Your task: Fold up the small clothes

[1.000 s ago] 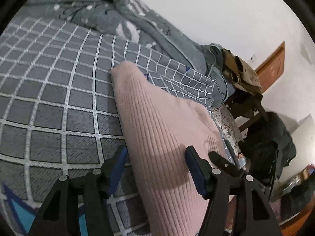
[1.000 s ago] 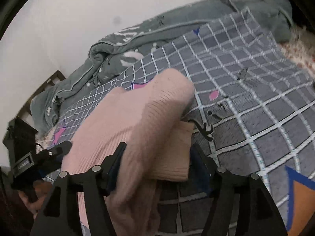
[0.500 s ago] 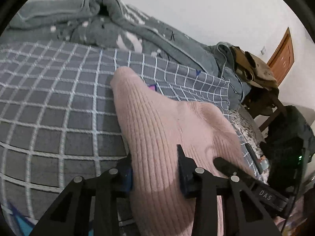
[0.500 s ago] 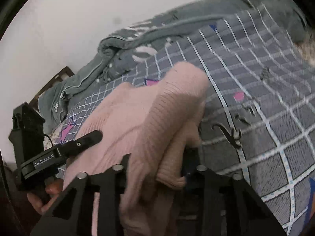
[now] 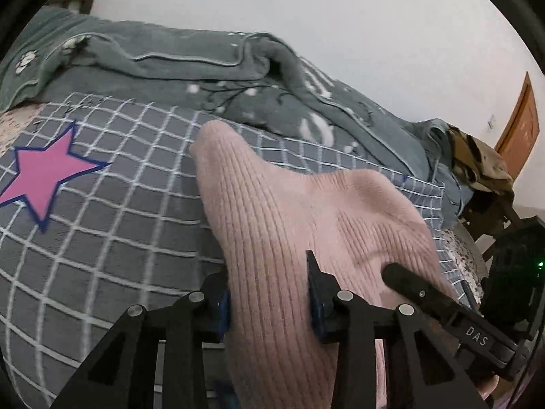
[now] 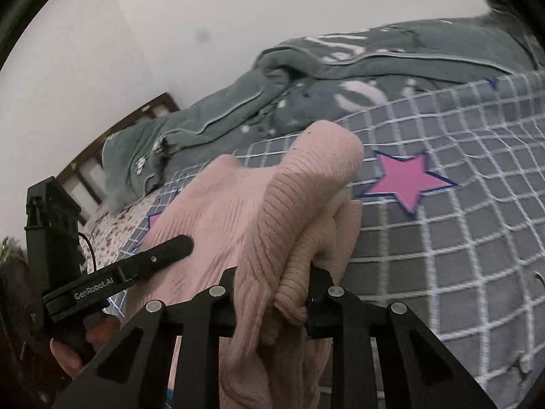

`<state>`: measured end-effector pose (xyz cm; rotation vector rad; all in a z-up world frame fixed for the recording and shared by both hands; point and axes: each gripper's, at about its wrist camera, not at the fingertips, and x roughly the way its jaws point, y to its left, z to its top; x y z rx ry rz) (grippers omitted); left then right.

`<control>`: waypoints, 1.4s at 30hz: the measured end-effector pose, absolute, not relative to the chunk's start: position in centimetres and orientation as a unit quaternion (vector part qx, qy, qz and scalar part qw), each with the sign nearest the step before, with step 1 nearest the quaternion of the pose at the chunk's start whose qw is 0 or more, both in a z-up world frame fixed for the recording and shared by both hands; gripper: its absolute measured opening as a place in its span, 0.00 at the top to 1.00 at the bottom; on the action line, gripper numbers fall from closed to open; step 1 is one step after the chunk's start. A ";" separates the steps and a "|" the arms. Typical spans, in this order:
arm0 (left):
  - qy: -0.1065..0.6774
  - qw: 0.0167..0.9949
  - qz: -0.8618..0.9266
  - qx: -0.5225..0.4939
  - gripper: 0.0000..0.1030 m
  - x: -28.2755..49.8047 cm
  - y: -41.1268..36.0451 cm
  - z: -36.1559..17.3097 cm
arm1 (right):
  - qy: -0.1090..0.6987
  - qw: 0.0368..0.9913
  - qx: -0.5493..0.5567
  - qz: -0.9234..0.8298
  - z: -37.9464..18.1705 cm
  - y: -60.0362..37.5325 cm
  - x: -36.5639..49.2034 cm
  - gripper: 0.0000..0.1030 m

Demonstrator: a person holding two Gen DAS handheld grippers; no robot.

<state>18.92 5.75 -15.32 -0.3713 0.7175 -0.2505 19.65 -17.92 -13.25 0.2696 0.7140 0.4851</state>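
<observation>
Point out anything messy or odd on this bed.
The pink sweater is bunched unevenly in the right gripper, a cuff wadded at the pad. Behind it, the grey quilt lies rumpled along the wall. Nothing looks torn or spilled.

A bed covered by a grey sheet with a white grid pattern and pink stars edged in blue. A pink ribbed sweater lies across the sheet, its near end raised. A rumpled grey-green blanket with white markings is heaped along the far side against a pale wall. A floral cloth shows at the sheet's edge.
</observation>
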 end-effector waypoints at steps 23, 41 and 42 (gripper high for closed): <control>0.334 0.931 -0.084 -0.121 0.46 14.8 9.0 -15.7 | 0.306 0.934 0.047 0.181 -12.2 -16.5 19.8 0.54; 0.348 0.926 -0.011 -0.143 0.42 14.7 14.4 -17.4 | 0.313 0.926 0.074 0.196 -13.5 -16.3 21.8 0.89; 0.350 0.926 -0.018 -0.142 0.42 14.7 14.2 -17.4 | 0.293 0.928 0.092 0.211 -12.7 -17.1 20.8 0.89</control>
